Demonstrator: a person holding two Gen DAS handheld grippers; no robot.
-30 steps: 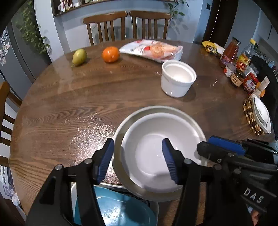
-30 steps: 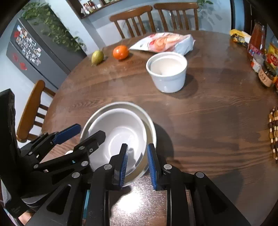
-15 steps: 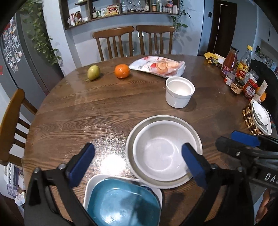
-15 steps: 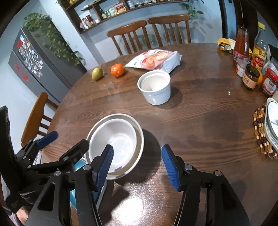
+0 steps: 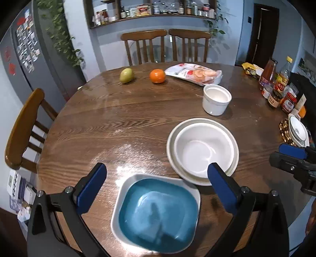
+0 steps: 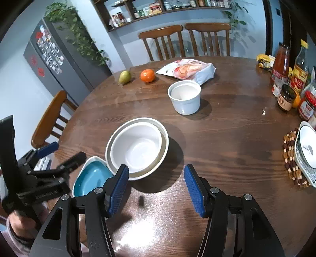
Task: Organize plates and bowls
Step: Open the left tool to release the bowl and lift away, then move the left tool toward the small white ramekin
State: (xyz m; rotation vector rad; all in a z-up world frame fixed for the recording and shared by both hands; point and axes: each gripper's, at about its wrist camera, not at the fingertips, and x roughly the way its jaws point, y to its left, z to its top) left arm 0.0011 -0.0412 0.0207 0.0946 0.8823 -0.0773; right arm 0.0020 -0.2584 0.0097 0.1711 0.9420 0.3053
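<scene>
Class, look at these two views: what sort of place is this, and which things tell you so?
Most likely a home dining area or kitchen: a round wooden table with wooden chairs, a wall shelf of jars and packets, and a fridge covered in magnets.

My left tongs [image 6: 59, 156] cover part of the blue dish [image 6: 91, 178]; the patterned plate [image 6: 306, 150] is cut off at the right edge.

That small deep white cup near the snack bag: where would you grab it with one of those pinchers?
Probably by its rim: one finger inside the white cup, one outside, coming down from above on the near side. It stands upright, open mouth up, with a thick lip and bare table around it. The right gripper seems nearest.
</scene>
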